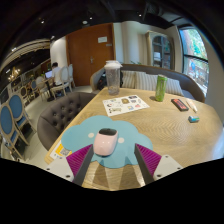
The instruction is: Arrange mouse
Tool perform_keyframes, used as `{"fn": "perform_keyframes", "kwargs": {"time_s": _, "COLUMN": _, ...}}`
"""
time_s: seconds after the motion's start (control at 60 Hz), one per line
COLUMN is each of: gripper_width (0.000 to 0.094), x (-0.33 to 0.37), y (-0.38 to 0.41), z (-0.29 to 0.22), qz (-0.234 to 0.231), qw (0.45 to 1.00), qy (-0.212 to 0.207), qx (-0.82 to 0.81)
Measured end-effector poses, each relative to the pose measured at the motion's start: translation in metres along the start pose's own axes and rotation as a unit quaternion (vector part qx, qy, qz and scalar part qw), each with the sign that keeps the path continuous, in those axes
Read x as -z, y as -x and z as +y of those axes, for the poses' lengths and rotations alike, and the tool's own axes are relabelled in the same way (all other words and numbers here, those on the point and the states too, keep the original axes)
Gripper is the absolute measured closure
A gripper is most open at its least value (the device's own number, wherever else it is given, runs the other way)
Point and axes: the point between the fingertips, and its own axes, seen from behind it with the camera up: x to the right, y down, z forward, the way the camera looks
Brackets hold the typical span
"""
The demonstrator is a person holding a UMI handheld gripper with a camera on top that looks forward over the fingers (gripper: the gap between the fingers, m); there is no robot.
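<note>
Pale mouse (106,146) between gripper (107,160) fingers

The mouse (106,144) hides part of the blue mat (92,137) beneath it. Print on the paper sheet (125,104) is too small to read. The small objects (180,103) beyond stay unidentifiable.
</note>
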Motion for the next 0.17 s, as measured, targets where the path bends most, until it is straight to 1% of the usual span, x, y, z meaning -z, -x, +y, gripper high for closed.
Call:
{"fn": "perform_keyframes", "kwargs": {"time_s": 0.083, "gripper_width": 0.0085, "x": 0.034, "y": -0.026, "z": 0.014, "qz": -0.002, "qw": 1.000, "qy": -0.002, "qx": -0.003}}
{"fn": "perform_keyframes", "kwargs": {"time_s": 0.167, "gripper_width": 0.0082, "x": 0.061, "y": -0.067, "z": 0.028, "qz": 0.008, "qw": 1.000, "qy": -0.011, "qx": -0.020}}
